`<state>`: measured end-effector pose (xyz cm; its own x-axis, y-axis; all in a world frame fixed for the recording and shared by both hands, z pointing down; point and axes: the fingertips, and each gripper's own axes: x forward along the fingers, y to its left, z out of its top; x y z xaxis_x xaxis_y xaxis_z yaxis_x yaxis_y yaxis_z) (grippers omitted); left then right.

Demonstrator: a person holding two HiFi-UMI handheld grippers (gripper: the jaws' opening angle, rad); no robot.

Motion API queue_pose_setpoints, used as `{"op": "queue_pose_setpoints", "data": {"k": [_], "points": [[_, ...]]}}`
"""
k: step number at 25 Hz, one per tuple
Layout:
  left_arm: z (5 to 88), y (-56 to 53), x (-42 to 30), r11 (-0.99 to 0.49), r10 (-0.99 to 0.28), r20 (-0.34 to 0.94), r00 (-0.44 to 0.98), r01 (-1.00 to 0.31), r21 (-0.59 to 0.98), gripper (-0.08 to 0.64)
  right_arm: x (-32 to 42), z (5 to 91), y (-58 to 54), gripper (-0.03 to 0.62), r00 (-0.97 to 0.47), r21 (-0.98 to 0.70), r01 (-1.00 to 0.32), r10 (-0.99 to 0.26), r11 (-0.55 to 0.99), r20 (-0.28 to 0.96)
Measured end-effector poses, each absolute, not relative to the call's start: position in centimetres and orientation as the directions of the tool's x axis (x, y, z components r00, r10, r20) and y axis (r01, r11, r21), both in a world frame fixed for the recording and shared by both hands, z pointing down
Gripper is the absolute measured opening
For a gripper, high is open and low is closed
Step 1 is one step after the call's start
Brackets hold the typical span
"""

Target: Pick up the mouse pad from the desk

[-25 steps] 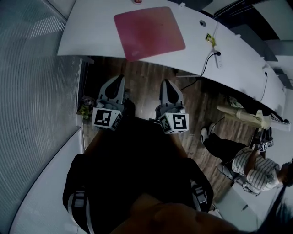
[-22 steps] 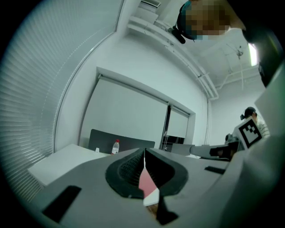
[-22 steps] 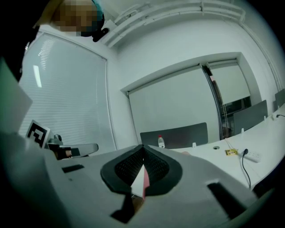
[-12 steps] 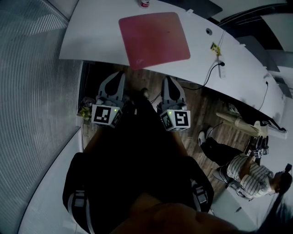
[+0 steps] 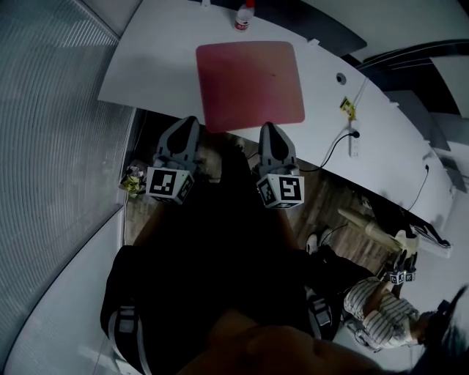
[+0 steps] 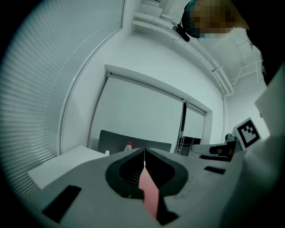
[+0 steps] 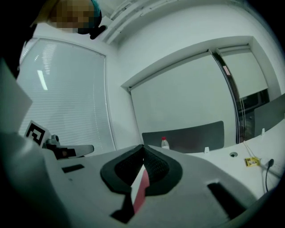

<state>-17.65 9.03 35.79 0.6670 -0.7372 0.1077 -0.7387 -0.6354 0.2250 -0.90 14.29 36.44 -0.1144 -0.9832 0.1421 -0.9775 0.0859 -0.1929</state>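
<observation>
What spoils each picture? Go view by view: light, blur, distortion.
Head view: dim overall, fisheye bends the desk edge, dark clothing swallows the lower half, yet the mouse pad reads sharp. Left gripper view: black round vignette, bowed window frame, left gripper soft up close. Right gripper view: same vignette and bowing, bright blinds, right gripper soft.

A small white bottle point(image 5: 242, 16) with a red cap was seen upright at the far edge of the worktop point(image 5: 154, 66), just before a dark panel point(image 5: 308, 15). A small yellow item point(image 5: 347, 108), perhaps a tag, was laid near a round cable hole point(image 5: 340, 77). A black cable point(image 5: 338, 143) was hung over the near edge. A person in a striped shirt point(image 5: 381, 307) was seen at the lower right, over a wood floor point(image 5: 326, 201). Slatted blinds point(image 5: 51, 146) were seen at the left.
</observation>
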Motion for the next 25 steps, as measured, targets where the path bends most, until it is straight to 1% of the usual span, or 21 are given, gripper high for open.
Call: {"op": "queue_pose_setpoints", "data": {"k": [4,8,15,25], "points": [[36.2,6.1,-14.9,-0.592,-0.772,0.128,0.623,-0.777,0.213,0.011,2.0,36.8,10.9,0.0,-0.176,-0.192,-0.97,-0.974,0.147,0.145],[37.1,3.9,-11.8,-0.567,-0.794,0.128,0.595,-0.8,0.199,0.011,5.5,37.8,8.2,0.0,-0.239,-0.168,-0.963,-0.955,0.21,0.177],[37.7,1.7,-7.6,-0.521,-0.824,0.145,0.548,-0.833,0.187,0.011,10.8,39.0,4.8,0.0,-0.309,-0.179,-0.945,-0.929,0.275,0.202],[40.6,-0.3,-6.0,-0.456,-0.846,0.219,0.486,-0.873,0.174,0.011,16.4,42.0,1.8,0.002,-0.31,-0.17,-0.948,-0.903,0.269,0.298]]}}
